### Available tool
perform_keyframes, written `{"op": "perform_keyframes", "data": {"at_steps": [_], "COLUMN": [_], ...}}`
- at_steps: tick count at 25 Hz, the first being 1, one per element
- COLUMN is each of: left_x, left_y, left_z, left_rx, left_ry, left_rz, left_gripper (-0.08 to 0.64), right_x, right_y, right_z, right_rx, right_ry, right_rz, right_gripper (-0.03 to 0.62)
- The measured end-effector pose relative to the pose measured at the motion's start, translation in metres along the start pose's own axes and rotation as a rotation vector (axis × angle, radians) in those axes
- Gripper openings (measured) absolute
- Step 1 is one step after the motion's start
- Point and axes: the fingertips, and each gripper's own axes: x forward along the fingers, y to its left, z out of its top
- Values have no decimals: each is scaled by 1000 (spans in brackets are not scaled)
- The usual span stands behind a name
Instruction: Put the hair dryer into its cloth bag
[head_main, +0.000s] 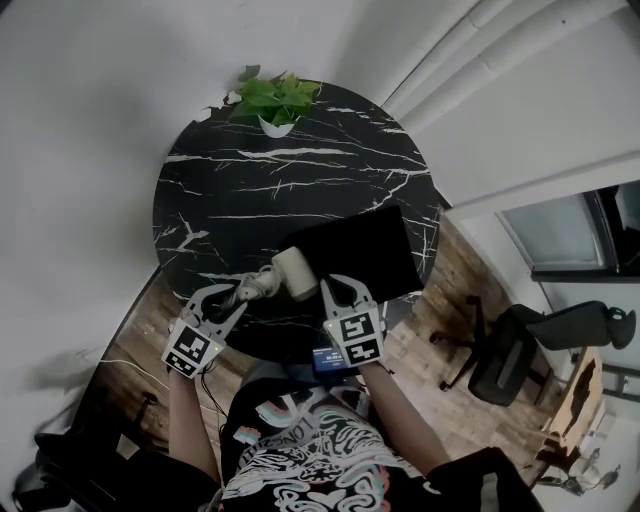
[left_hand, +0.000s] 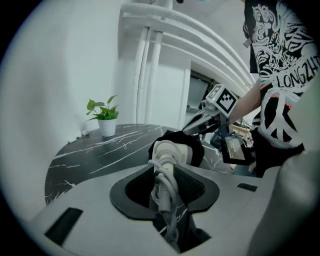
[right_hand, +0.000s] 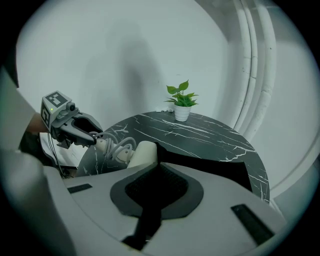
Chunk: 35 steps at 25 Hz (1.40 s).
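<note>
We are looking down on a round table whose black marble-look top is showing white veins. A small potted plant in a white pot is standing at its far edge. A black cloth bag is lying on the near right part, well apart from the plant and reaching the rim.

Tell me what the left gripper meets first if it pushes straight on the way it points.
The left gripper is clamped on the hair dryer by its handle, so the dryer's head leads; it would meet the black cloth bag held by the right gripper, probably its mouth, though depth is unclear.
</note>
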Motion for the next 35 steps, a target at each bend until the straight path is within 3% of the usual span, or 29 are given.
{"op": "perform_keyframes", "data": {"at_steps": [4,8,9,10,11,14,17,19,22,25,35], "left_x": [6,13,16,20,25,45,68,81,87,85,72], "left_y": [-1,10,12,11,8,-4,-4,-2,-5,-8,-30], "left_z": [-13,-34,-35,-37,-41,-59,-66,-64,-64,-63,-29], "left_rx": [3,9,19,37,65,188,289,276,236,262,128], "left_ry": [36,112,128,153,190,351,428,426,432,406,209], "left_rz": [-1,67,76,70,49,-44,-53,-45,-94,-124,-196], "left_gripper": [133,134,217,316,333,336,336,336,308,274,236], "right_x": [-1,-2,-1,-1,0,1,2,2,1,1,-4], "right_y": [-3,-3,-3,-3,-2,1,2,1,-1,-1,-3], "right_z": [-1,-3,-4,-5,-5,-6,-5,-3,-1,1,4], "right_rx": [2,11,11,13,15,14,12,12,14,19,9], "right_ry": [-3,9,11,14,17,25,28,27,23,20,6], "right_rz": [-5,4,7,11,15,25,24,21,17,16,15], "right_gripper": [25,25,25,25,25,25,24,25,25,25,25]}}
